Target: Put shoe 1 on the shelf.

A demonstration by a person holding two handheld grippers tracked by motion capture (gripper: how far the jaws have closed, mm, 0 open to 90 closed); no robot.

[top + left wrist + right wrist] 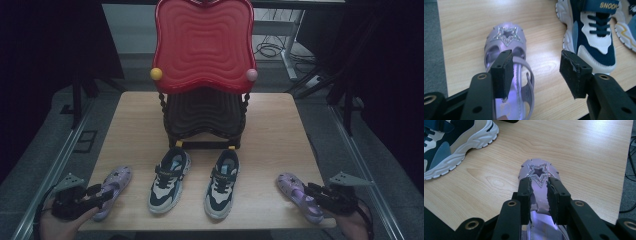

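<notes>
Nearest the high camera, two hands come in from the bottom edge, each with a tool at the front of the worktop (270,120).

Largest item: a red and dark moulded chair (203,65) at the back centre, its red back upright, a yellow knob and a pink knob at its lower corners. It faces the person, and the footwear is lined up in front of it like a display row.

Next in size: a pair of navy-and-white sneakers, left sneaker (169,179) and right sneaker (223,182), side by side, toes toward the chair and apart from each other.

Smallest: two lilac sandals with glitter stars, flanking the sneakers. Left sandal (114,187) lies near the front left corner; right sandal (299,195) near the front right edge.

Left tool (536,71): jaws spread wide, one pad over the sandal's strap, the other over bare wood. No grip yet; judged a lining-up pose.

Right tool (539,195): jaws pressed in on the sandal's centre strap just behind the star, pinching it. Judged ready to lift.

Surface: pale wood grain, matte. Room: dim, grey floor, dark curtains at the sides, cables on the floor beyond.
</notes>
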